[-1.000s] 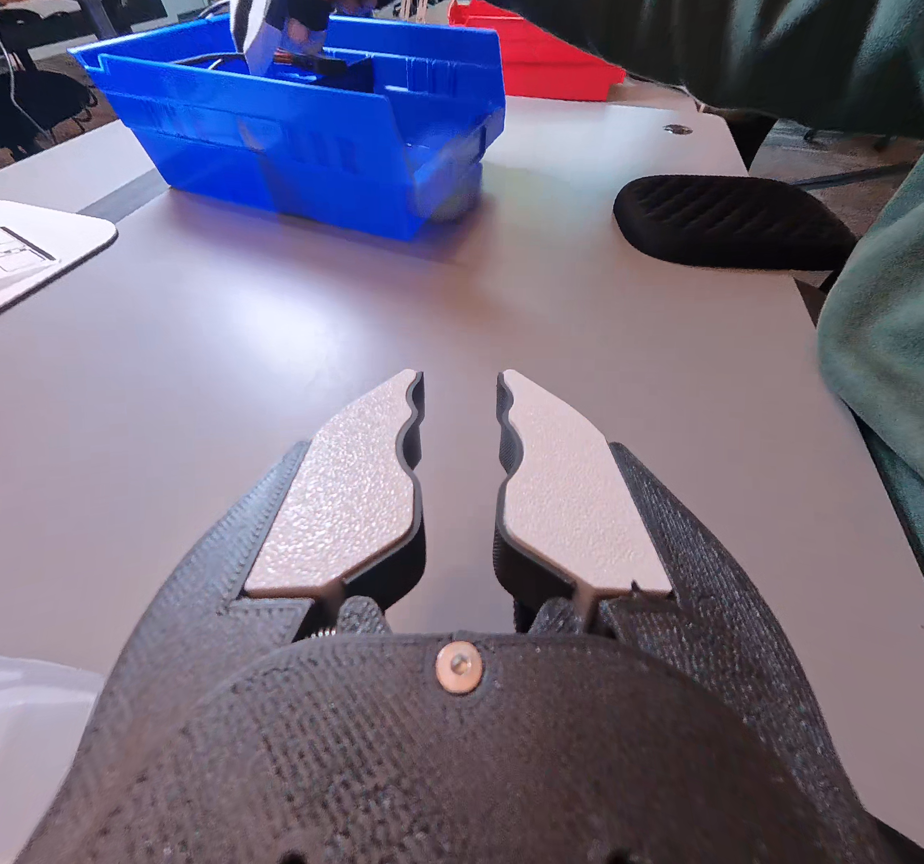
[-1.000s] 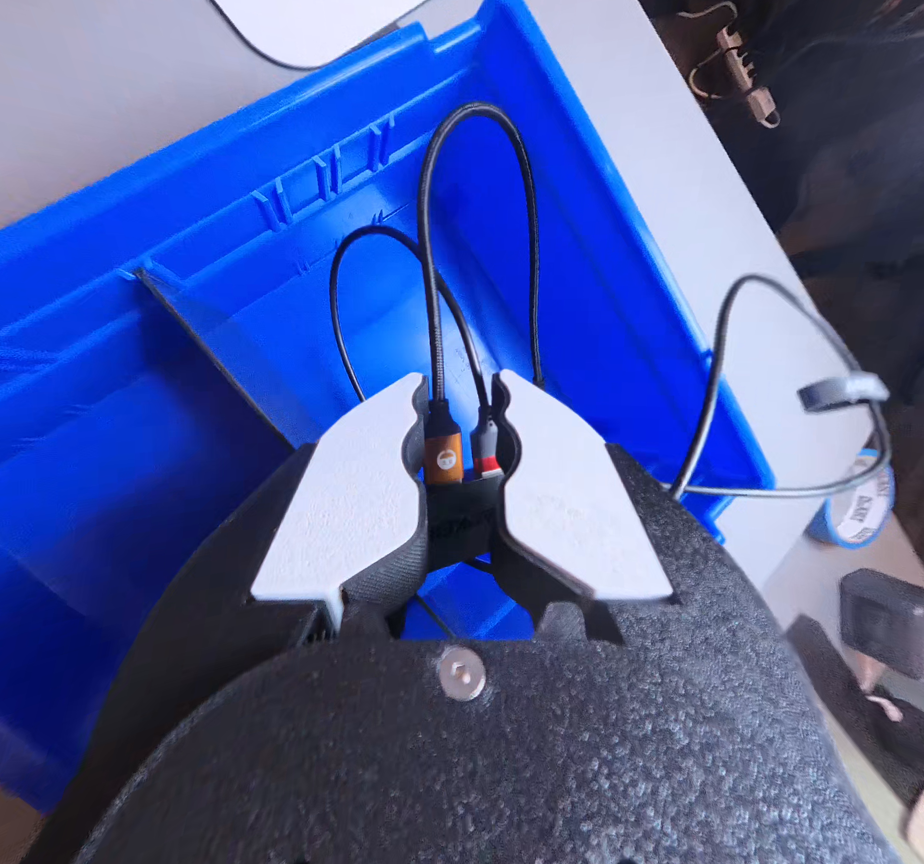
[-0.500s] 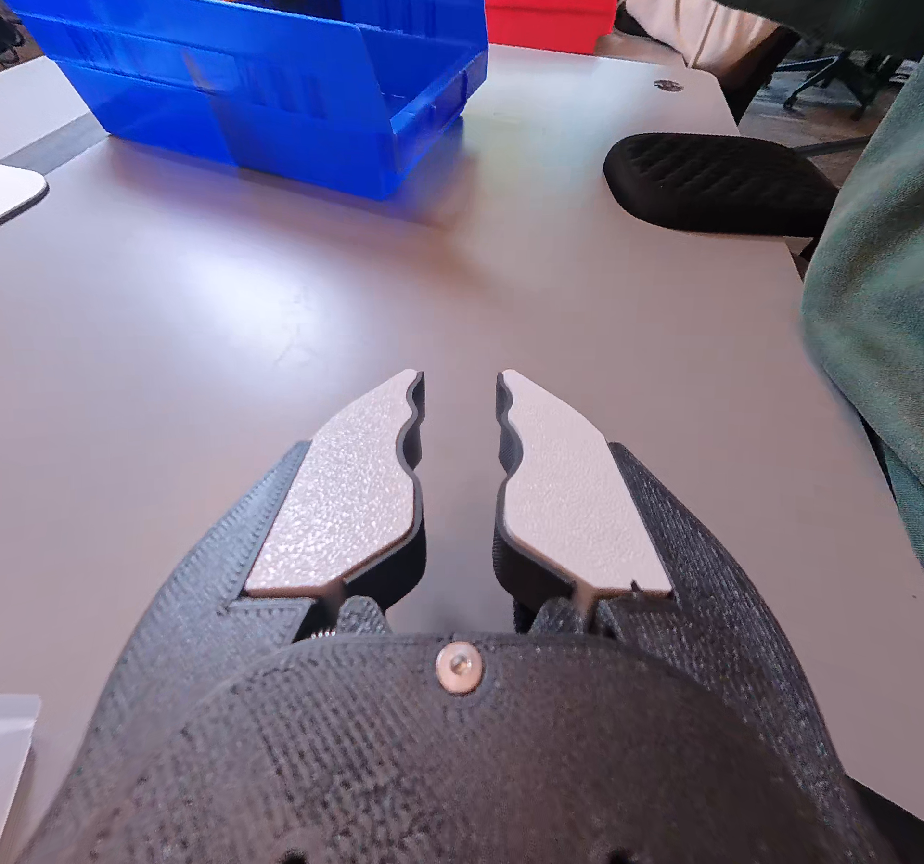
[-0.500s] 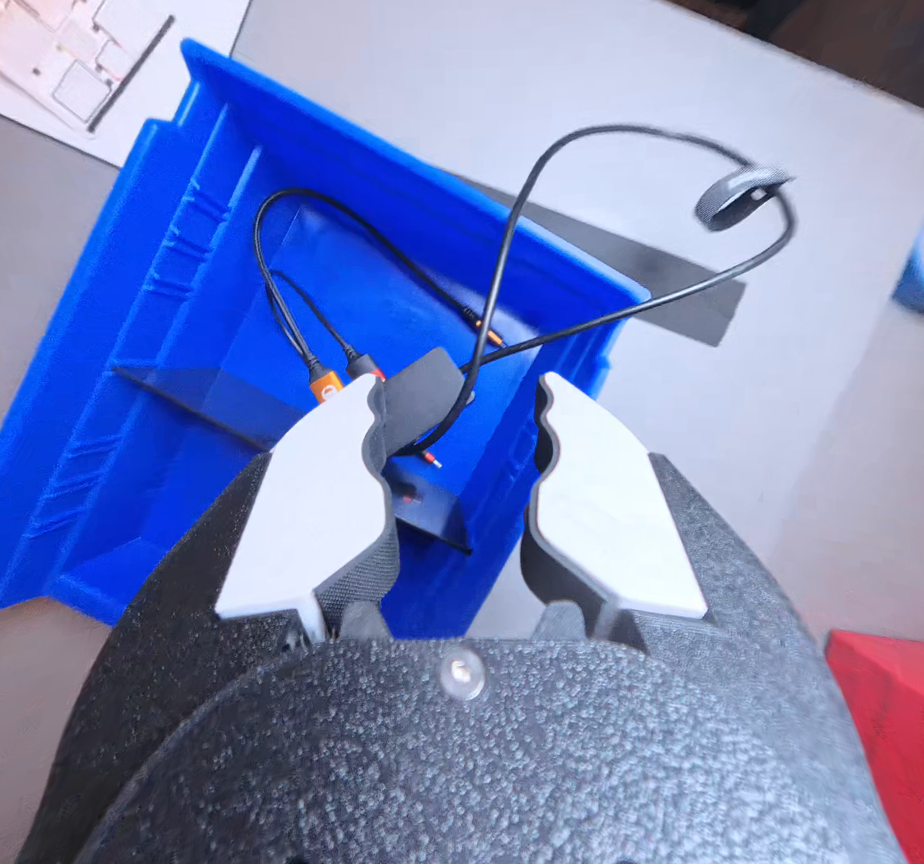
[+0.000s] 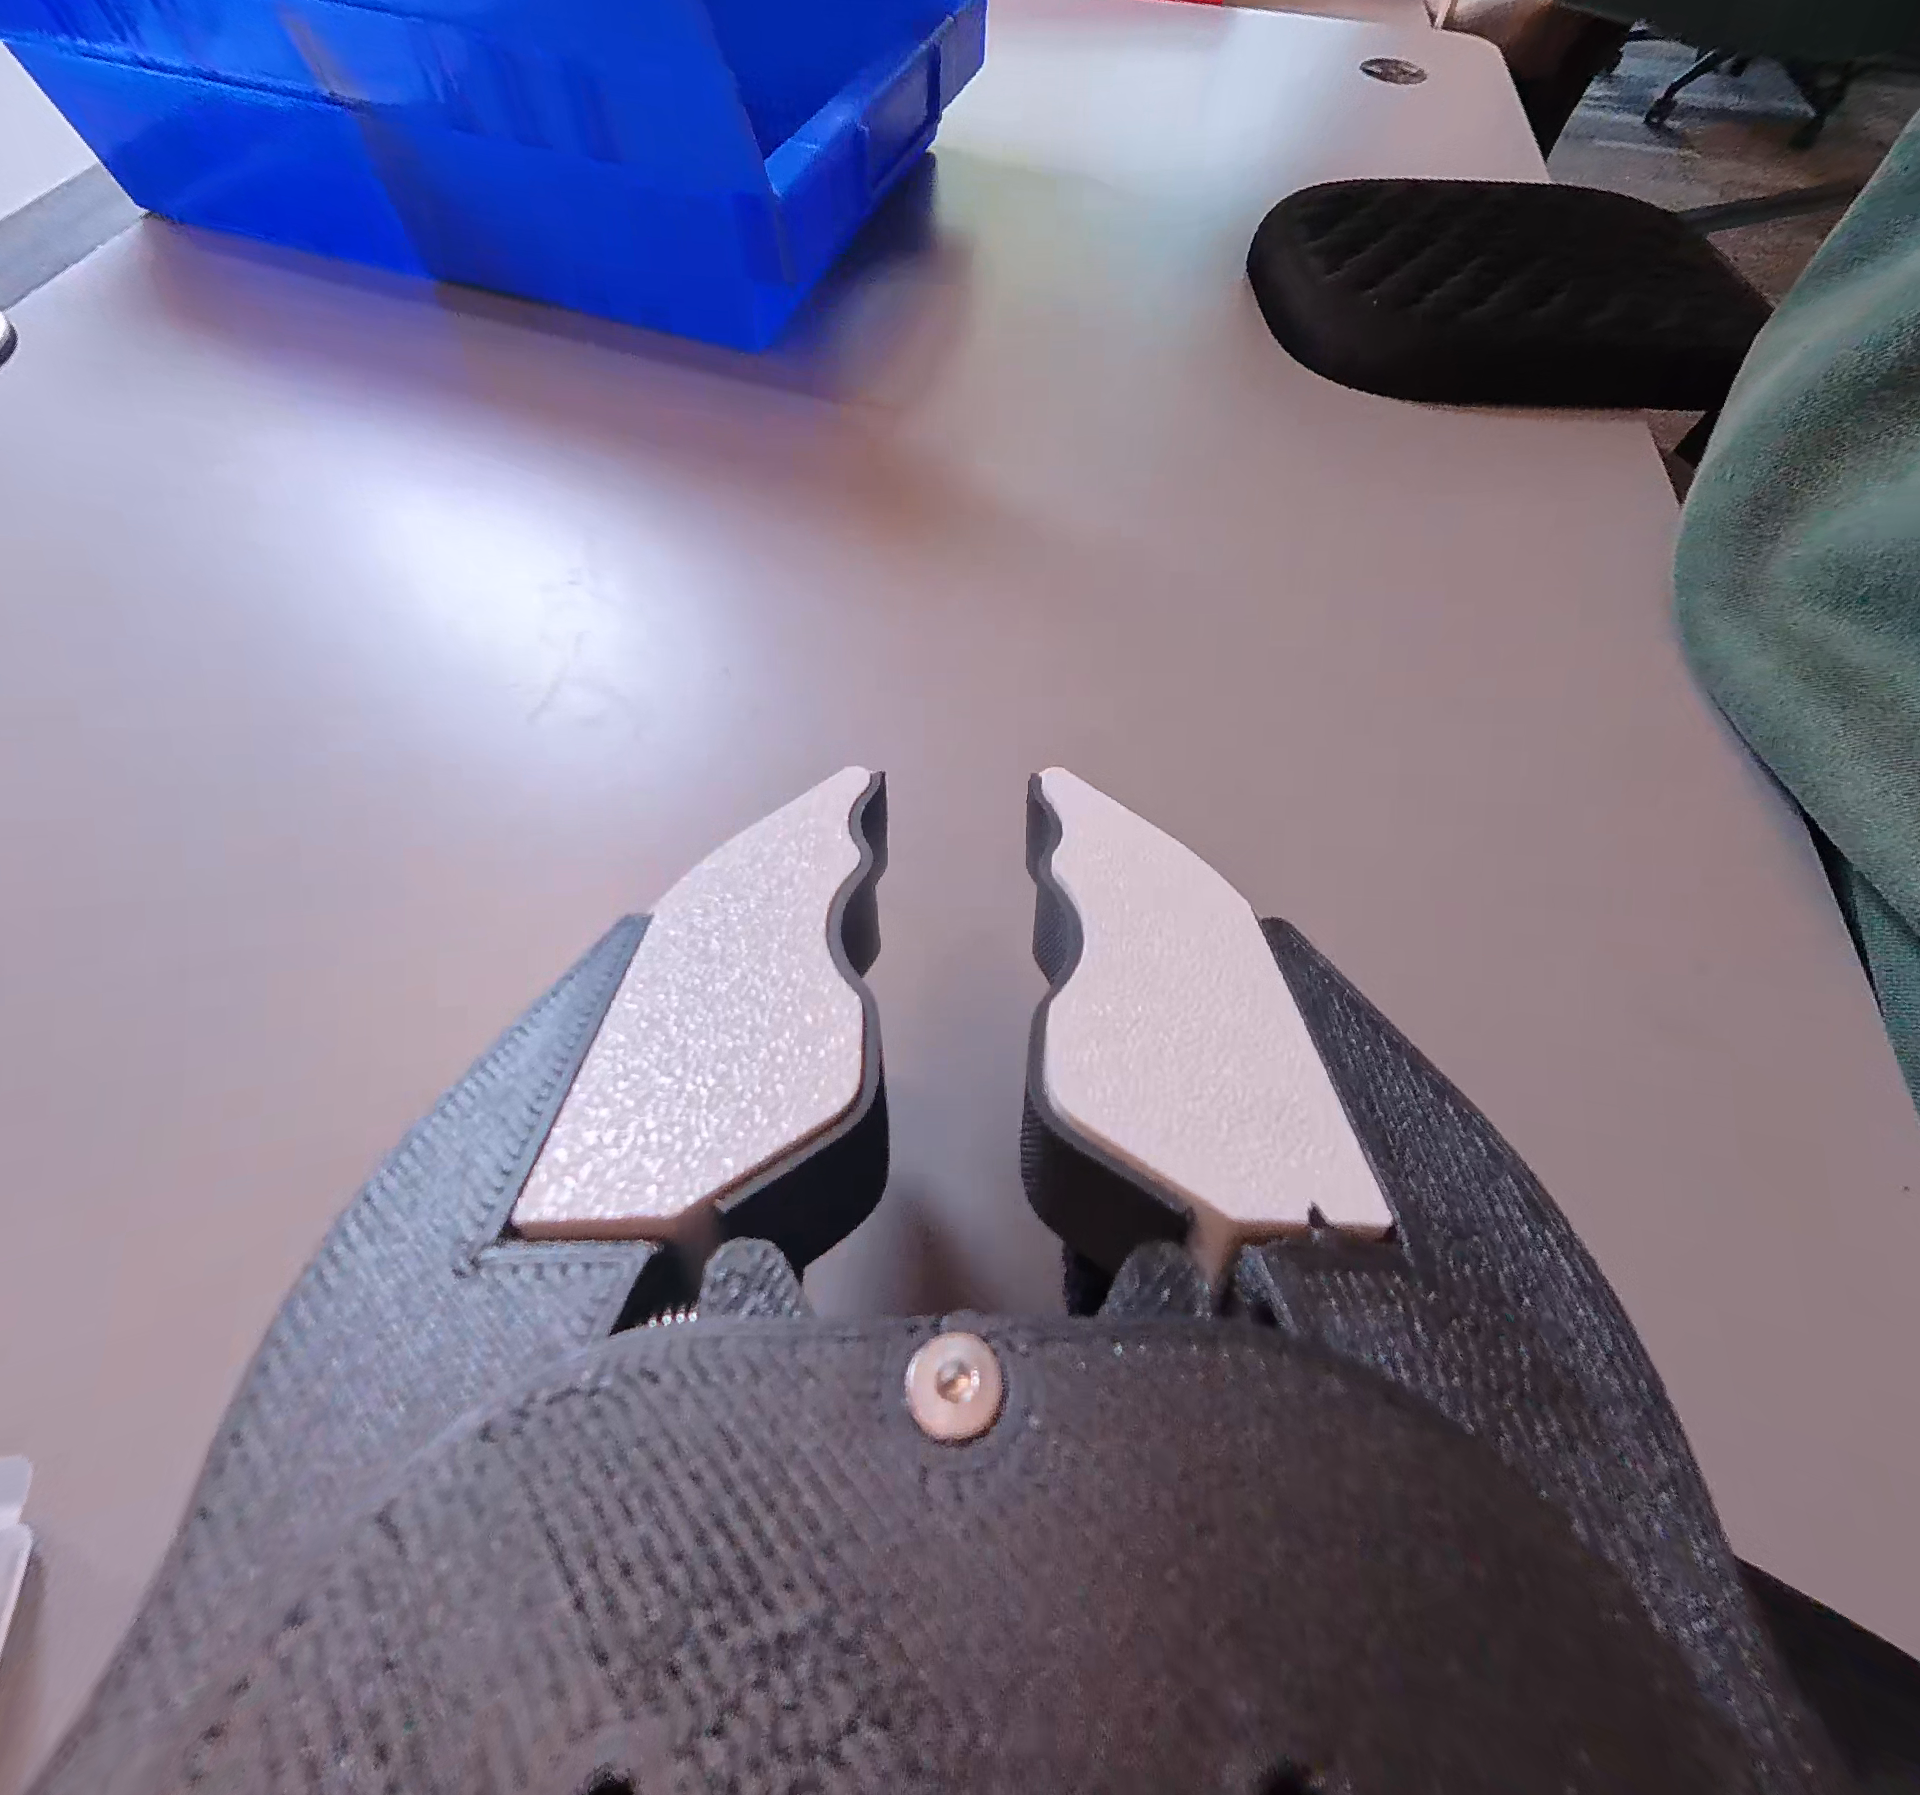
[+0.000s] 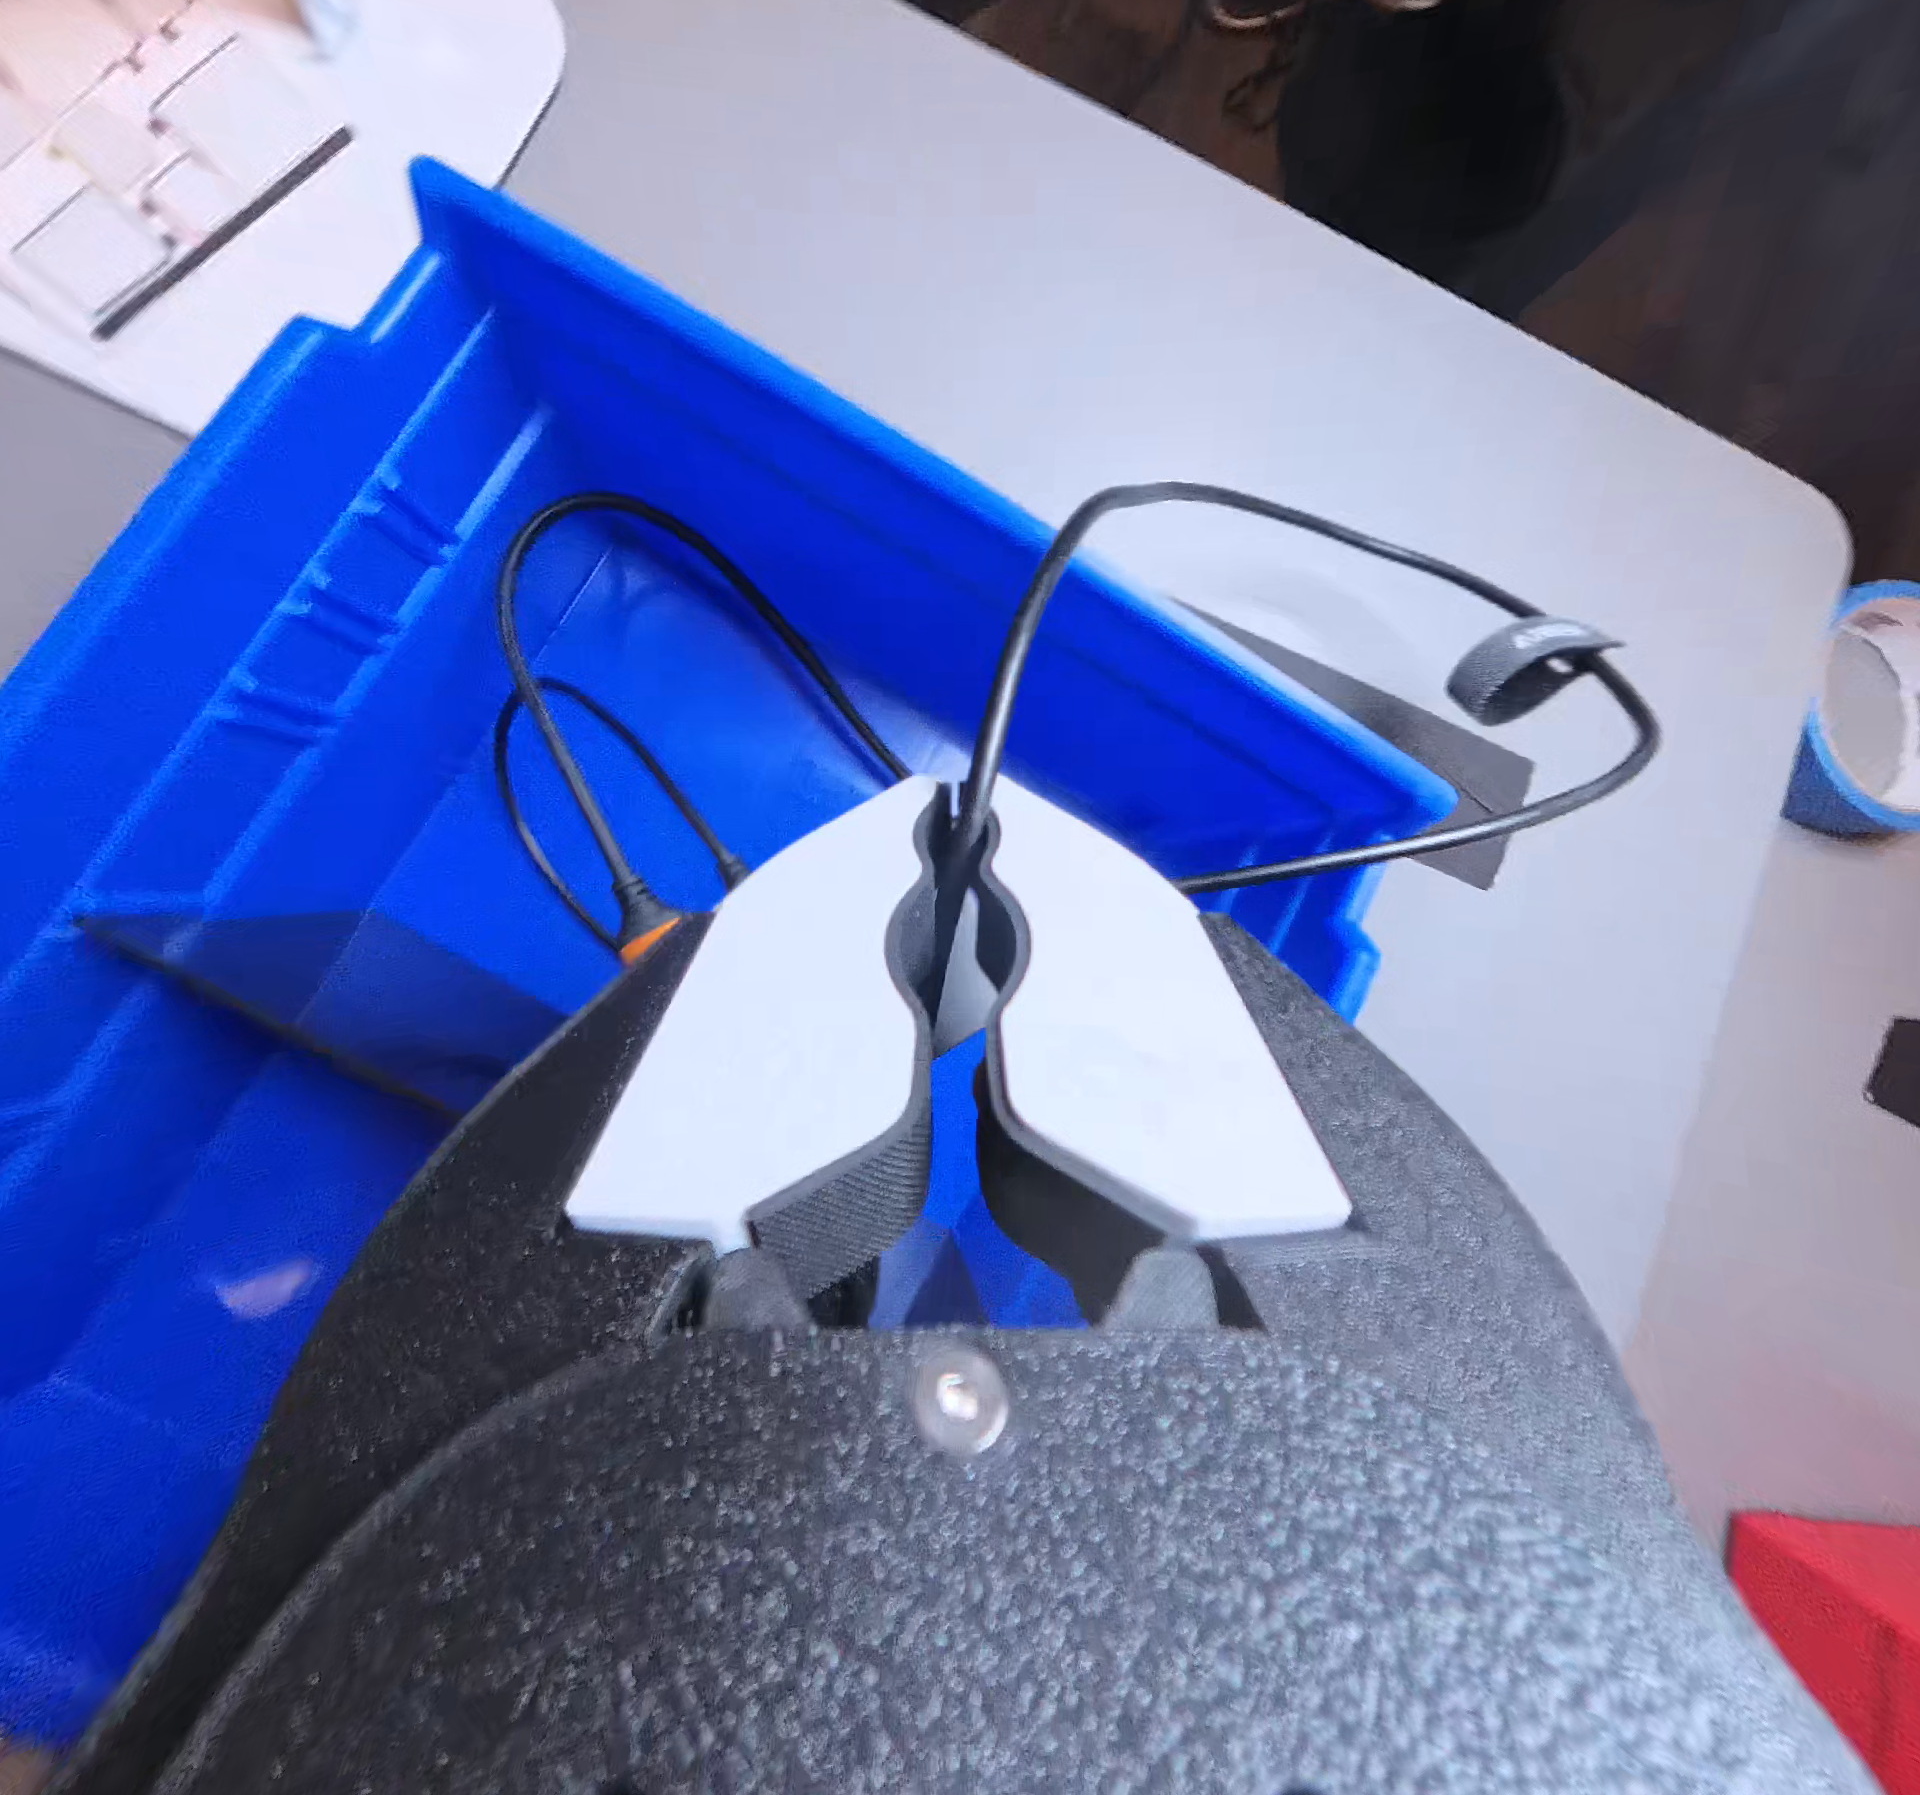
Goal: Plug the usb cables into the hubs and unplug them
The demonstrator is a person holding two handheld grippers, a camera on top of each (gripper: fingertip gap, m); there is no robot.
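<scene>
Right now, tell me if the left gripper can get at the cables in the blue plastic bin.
Probably not without moving. The left gripper sits low over the grey table, open and empty, and the blue plastic bin stands well ahead, its near wall hiding the black cables. The path across the table looks clear.

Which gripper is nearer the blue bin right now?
Right. The right gripper hangs directly over the blue bin, jaws shut on a black cable. The left gripper sits well back over bare table, jaws open and empty.
</scene>
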